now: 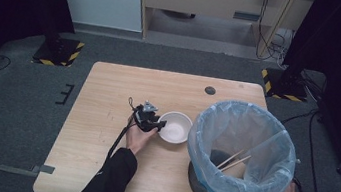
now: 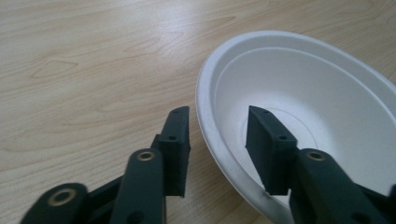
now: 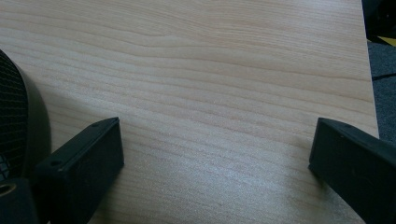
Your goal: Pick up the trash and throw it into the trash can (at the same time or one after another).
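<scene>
Straddling the near rim of a white bowl (image 2: 299,107), the left gripper (image 2: 218,140) has one jaw outside the wall and the other inside; a gap shows on each side, so its pads are not yet pressing on the rim. Low over bare bench (image 3: 224,70), the right gripper (image 3: 215,154) stands wide open with nothing between its jaws, a dark mesh bin base at its left edge. From above, the bowl sits mid-bench, just left of a waste bin (image 1: 242,151) lined with a blue bag, chopsticks (image 1: 233,160) lying inside.
</scene>
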